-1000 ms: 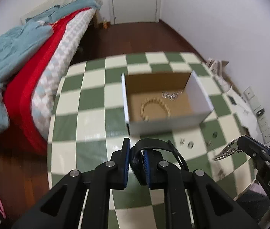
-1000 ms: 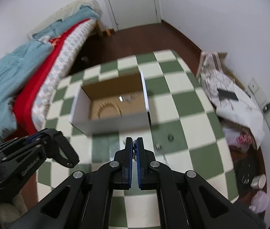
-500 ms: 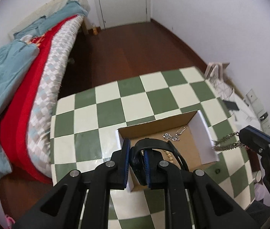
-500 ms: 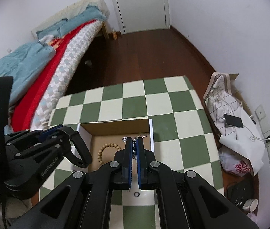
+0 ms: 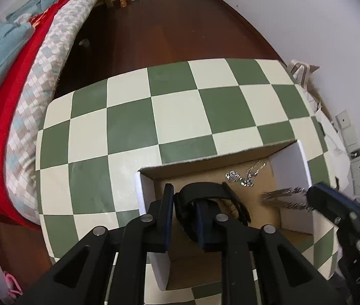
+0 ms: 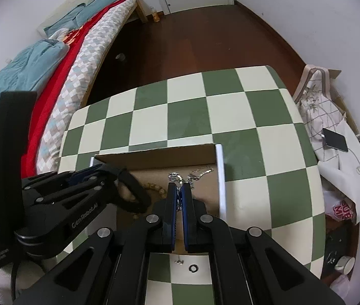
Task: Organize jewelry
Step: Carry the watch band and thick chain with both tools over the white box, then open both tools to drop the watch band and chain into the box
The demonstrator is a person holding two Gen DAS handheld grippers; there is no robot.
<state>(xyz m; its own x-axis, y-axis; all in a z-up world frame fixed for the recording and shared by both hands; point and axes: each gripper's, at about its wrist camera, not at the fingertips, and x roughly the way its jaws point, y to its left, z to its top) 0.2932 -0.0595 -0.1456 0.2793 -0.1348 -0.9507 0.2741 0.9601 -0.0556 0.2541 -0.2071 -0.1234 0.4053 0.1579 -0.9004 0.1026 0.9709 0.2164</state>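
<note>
An open cardboard box (image 5: 290, 167) (image 6: 219, 178) sits on the green-and-cream checked table (image 5: 174, 111) (image 6: 190, 117). Inside lie a silver chain (image 5: 243, 175) (image 6: 195, 172) and a wooden bead bracelet (image 6: 154, 186). My left gripper (image 5: 183, 203) (image 6: 103, 175) hovers over the box's left half, shut on a black band (image 5: 202, 189) (image 6: 134, 190). My right gripper (image 6: 180, 193) (image 5: 314, 198) is over the box's right half, shut on a dangling silver chain piece (image 5: 284, 197) (image 6: 179, 198) that looks blurred.
A small ring (image 6: 193, 268) and a tiny silver piece (image 6: 179, 261) lie on the table near the box's front. A bed (image 5: 14, 76) with red and teal covers runs along the left. A bag and a phone (image 6: 335, 139) rest on the right.
Both grippers have moved forward and down, so they now hang over the box's inside. The black band and the chain piece stay held.
</note>
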